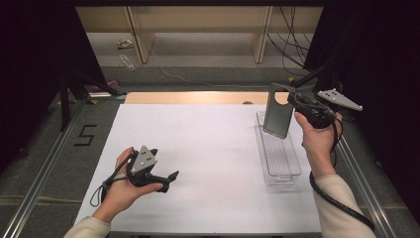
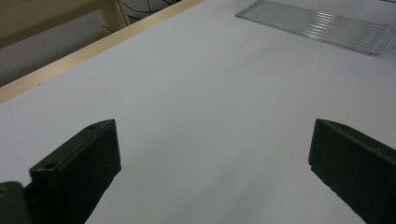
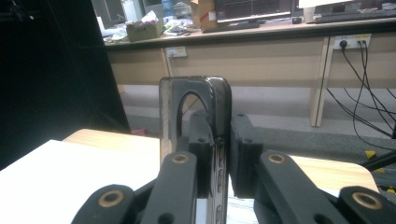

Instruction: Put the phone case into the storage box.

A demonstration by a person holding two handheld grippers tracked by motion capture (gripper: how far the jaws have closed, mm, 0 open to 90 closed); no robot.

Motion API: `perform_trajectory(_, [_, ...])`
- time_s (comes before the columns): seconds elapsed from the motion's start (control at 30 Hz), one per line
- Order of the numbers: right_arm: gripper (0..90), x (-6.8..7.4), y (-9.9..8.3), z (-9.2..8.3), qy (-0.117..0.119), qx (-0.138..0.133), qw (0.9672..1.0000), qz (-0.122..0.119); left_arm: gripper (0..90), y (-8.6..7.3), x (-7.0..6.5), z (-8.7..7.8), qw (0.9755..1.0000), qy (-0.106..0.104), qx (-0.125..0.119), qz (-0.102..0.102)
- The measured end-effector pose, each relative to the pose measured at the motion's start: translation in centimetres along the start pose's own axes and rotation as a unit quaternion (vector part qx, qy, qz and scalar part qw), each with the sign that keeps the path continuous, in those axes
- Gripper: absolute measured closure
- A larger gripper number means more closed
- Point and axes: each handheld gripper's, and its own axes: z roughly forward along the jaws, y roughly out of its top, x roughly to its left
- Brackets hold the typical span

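The high view looks forward and down over the table (image 1: 198, 148). The left gripper view skims low across it toward the tray (image 2: 322, 25), which the high view shares. The right gripper view faces level, close behind its jaws.

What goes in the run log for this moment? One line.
right tool: shut on grey phone case | above clear plastic tray | left tool: open, idle

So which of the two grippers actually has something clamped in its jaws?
The right gripper, shut on the grey phone case above the clear tray. The left gripper is open, with nothing between them.
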Motion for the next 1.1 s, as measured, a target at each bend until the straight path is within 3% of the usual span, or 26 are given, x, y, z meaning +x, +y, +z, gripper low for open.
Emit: perform_trajectory(1.1, [81.9,-0.3,0.4,1.4,-0.01,0.017,0.9998,-0.01,2.3,0.0,0.1,0.0,1.0,0.0,-0.001,-0.002])
